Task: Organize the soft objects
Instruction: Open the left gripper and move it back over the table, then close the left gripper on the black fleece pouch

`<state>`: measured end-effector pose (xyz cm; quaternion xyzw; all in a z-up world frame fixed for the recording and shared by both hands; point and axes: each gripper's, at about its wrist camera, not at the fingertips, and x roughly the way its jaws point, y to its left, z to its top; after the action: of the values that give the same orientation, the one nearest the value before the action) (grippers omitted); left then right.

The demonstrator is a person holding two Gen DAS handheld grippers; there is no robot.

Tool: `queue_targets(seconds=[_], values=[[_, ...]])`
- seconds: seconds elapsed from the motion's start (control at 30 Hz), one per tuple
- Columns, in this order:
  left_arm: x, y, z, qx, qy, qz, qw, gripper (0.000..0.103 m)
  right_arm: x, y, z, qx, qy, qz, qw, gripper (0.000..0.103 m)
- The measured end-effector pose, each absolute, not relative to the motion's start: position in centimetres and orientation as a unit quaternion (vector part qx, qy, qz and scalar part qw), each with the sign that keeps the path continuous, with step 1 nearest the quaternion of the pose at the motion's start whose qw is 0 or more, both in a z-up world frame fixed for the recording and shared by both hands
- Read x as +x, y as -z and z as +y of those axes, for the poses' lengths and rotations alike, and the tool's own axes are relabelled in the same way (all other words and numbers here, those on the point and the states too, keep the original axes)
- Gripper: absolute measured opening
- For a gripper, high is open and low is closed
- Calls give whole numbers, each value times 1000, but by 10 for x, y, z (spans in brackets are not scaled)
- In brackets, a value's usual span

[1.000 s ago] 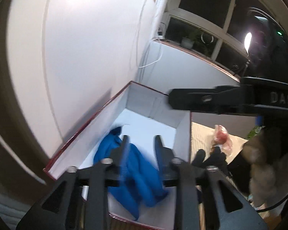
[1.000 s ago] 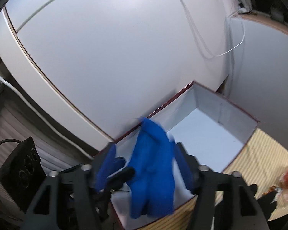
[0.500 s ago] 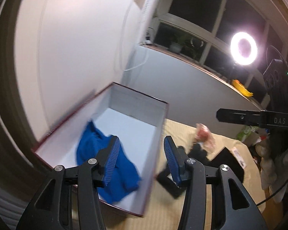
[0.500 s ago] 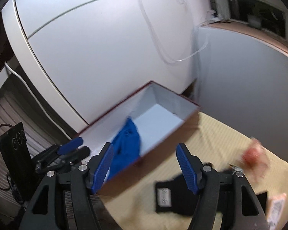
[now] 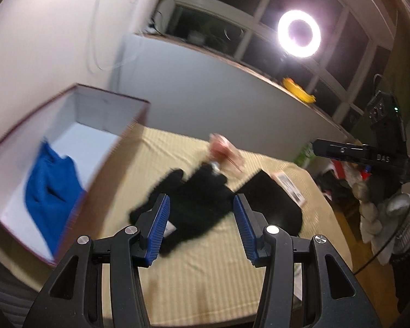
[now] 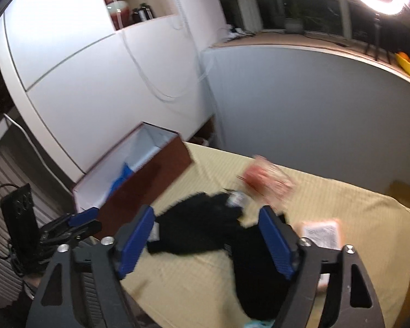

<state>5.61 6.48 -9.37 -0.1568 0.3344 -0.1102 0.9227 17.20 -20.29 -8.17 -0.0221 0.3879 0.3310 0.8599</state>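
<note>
While the crumpled blue cloth (image 5: 50, 188) lies inside the white-lined, dark red cardboard box (image 5: 106, 161), left gripper (image 5: 201, 228) and right gripper (image 6: 207, 242) hang spread wide, empty, above fuzzy black garments (image 6: 199, 227) on yellow striped tablecloth (image 5: 213, 281).

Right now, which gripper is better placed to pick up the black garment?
Probably the left gripper: it is open, with the black garment centred between its fingers. The right gripper frames it too.
</note>
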Motion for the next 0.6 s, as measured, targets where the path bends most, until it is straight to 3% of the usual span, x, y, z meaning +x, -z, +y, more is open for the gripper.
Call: queue_targets(seconds=[0.6], values=[[97, 160, -45, -203, 210, 430, 854, 47, 224, 165, -250, 44, -340, 508, 790, 76]])
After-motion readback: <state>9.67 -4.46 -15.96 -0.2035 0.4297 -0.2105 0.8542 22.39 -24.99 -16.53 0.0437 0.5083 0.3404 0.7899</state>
